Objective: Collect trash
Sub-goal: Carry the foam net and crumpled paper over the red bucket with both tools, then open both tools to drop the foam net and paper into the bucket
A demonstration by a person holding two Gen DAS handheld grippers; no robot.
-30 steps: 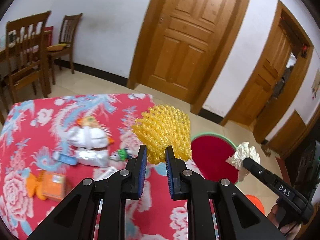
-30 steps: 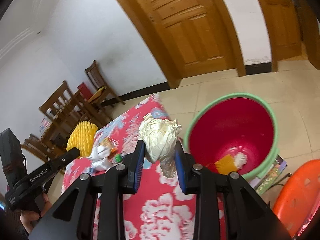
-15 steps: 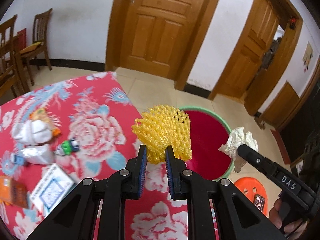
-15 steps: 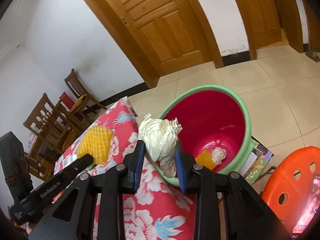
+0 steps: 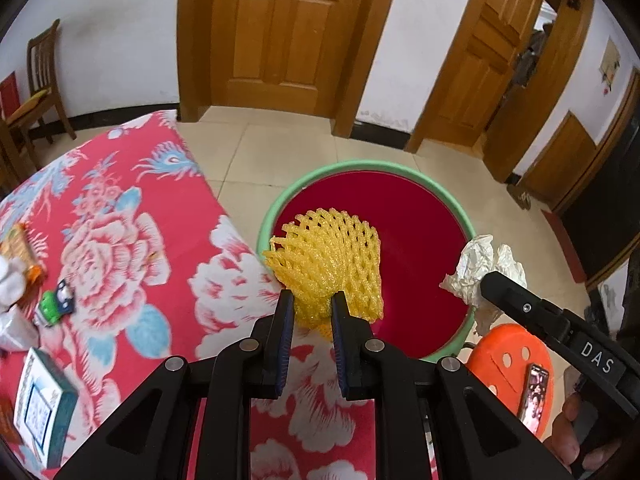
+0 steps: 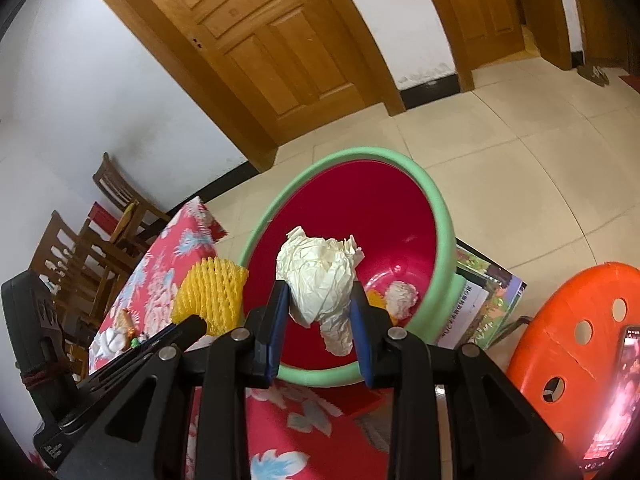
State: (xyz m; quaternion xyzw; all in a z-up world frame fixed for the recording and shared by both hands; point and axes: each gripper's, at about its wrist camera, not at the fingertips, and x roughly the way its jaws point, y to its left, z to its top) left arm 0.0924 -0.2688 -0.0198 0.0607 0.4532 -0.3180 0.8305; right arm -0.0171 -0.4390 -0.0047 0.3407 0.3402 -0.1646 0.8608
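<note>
Because the task is to collect trash, the table point(image 5: 120, 240) with its red flowered cloth stands just beside the red bin with a green rim point(image 5: 360, 166), so that things can go from one straight into the other. Both pieces of trash now hang over the bin's mouth, which I judge to be the moment just before the drop. The yellow foam fruit net point(image 5: 328, 256) is clenched at its bunched lower end by the left hand-held gripper point(image 5: 312, 320), probably because that end is narrow enough for the jaws. The crumpled white paper ball point(image 6: 320, 276) is grasped at its middle by the right hand-held gripper point(image 6: 318, 320), with a tail of paper hanging below.

Only the right wrist view looks into the bin's bottom, where a small white wad point(image 6: 400, 296) and an orange-yellow scrap point(image 6: 374, 298) already lie. Only the left wrist view shows what remains on the table: a boxed card pack point(image 5: 44, 404) and a little green toy point(image 5: 56, 304), among other wrappers.
</note>
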